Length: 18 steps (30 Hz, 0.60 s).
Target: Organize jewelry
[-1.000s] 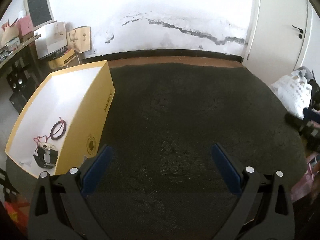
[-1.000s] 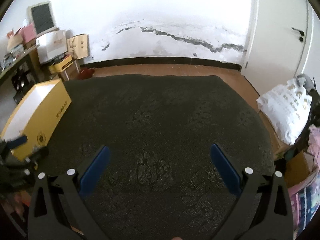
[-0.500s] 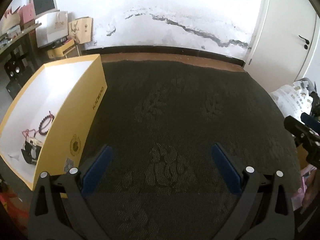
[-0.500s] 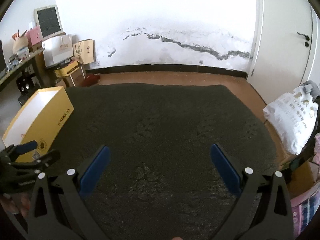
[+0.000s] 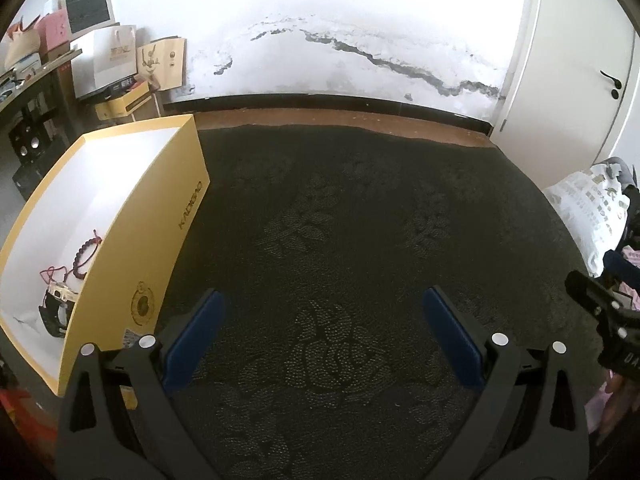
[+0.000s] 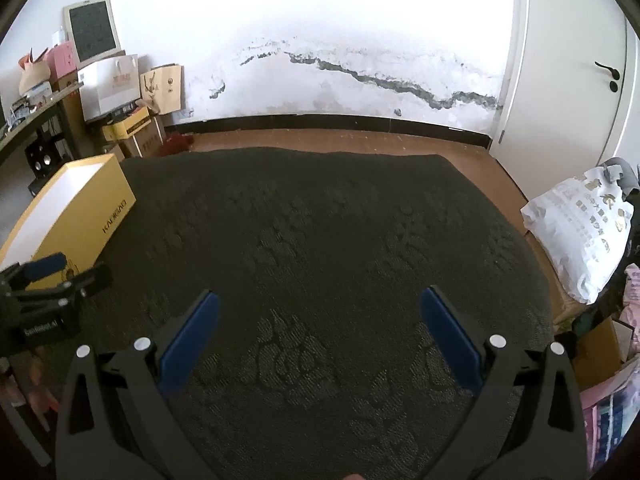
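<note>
Jewelry lay inside the yellow box (image 5: 132,236) at the left of the left wrist view: a dark beaded bracelet (image 5: 85,256) against the white floor of the box, a thin red cord (image 5: 51,274) just below it, and a black-and-white item (image 5: 55,309), too small to identify, at the lower left corner. Box stood open-topped on the dark patterned carpet (image 5: 340,208), its long side facing the middle of the frame.

Left hand-held gripper (image 5: 320,332) was held above the carpet with its blue fingers (image 5: 192,336) spread wide and nothing between them. It sat just right of the box's near corner. It also showed at the left edge of the right wrist view (image 6: 52,280), in front of the box (image 6: 80,216).

Right hand-held gripper (image 6: 318,330) was likewise spread wide and empty, over bare carpet (image 6: 320,220) near the lower middle of its frame. Part of it appeared at the right edge of the left wrist view (image 5: 604,312).

White bag (image 6: 588,232) rested at the right edge of the carpet. White wall (image 6: 320,40) behind showed a dark crack running toward the door (image 6: 580,60) at upper right.
</note>
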Available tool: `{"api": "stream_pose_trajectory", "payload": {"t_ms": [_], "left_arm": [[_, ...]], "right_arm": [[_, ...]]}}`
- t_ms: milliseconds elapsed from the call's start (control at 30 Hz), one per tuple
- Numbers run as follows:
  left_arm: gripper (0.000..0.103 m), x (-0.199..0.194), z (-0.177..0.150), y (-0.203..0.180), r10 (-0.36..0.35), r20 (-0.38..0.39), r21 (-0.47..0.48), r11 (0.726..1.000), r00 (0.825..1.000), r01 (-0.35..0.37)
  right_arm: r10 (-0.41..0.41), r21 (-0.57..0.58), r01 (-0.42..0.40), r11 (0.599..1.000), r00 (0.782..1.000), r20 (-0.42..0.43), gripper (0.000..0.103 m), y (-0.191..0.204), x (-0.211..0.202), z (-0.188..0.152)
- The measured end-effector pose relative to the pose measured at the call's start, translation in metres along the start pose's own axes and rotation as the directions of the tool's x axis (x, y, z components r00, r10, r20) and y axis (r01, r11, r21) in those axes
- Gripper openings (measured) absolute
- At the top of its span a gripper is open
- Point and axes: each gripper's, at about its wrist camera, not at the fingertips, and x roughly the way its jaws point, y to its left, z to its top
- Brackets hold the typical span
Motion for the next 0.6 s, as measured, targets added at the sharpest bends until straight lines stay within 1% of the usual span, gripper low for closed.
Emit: {"api": "stream_pose_trajectory", "payload": {"t_ms": [267,600], "left_arm": [[0.097,0.000,-0.003,-0.001,-0.009,0.000,0.014,1.000,1.000,0.009],[0.097,-0.003,-0.005,0.009,0.001,-0.005,-0.002,1.000,1.000,-0.001]], "right_arm": [[0.016,0.000,-0.016,1.000,1.000,-0.012,0.097,0.006,-0.004,-0.002],[0.024,-0.015,-0.024,1.000,1.000,-0.019,0.097,0.015,-0.003,-0.002]]}}
